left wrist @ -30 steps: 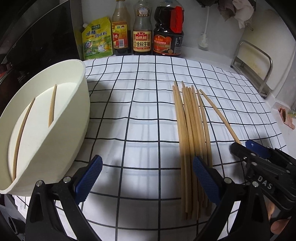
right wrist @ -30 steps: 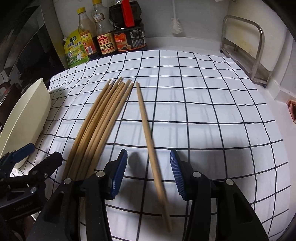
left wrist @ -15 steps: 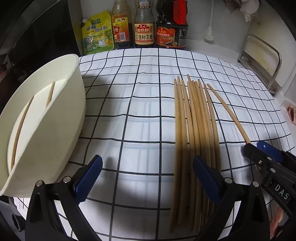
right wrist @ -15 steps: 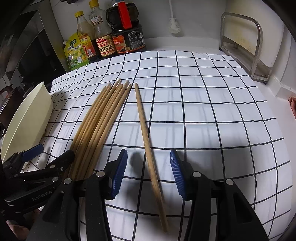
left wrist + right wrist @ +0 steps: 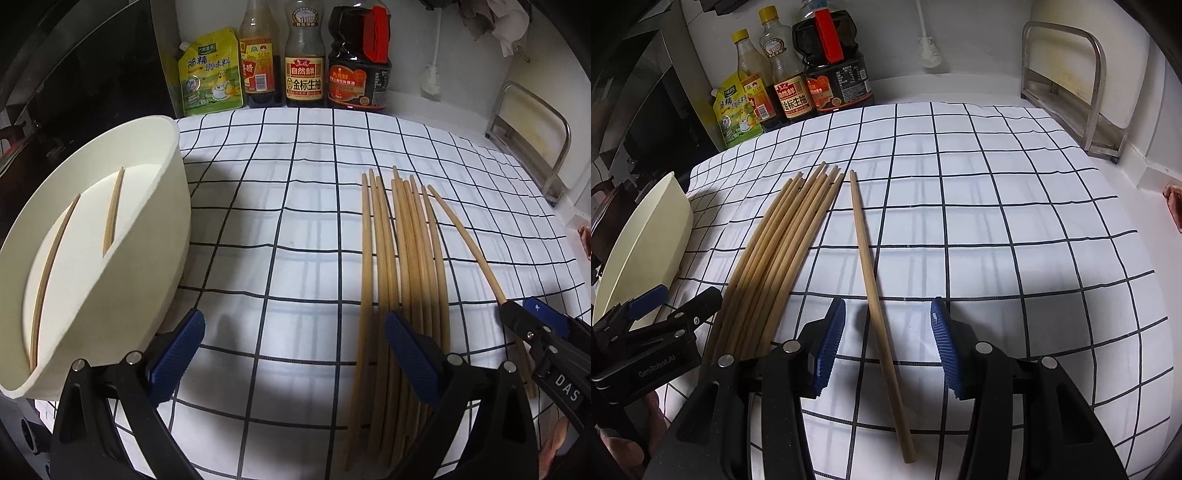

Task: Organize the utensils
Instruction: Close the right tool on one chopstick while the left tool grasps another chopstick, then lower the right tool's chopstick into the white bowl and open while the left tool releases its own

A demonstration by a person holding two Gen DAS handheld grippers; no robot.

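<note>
Chopsticks [image 5: 402, 258] lie bundled on the checkered table [image 5: 997, 221], one single chopstick [image 5: 875, 295] just right of them. The right gripper [image 5: 888, 347] straddles it, fingers spread, not touching. The left gripper [image 5: 293, 354] fingers are spread near the cream container [image 5: 110, 258] at left.

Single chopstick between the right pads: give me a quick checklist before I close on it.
1. Right gripper open: ok.
2. Single chopstick between the pads, touching neither: ok.
3. Chopstick apart from the bundle: ok.
4. Left gripper open and holding nothing: ok.
5. Container has room, two chopsticks already inside: ok.
6. Pads low enough on the cloth to grip: cannot tell.
</note>
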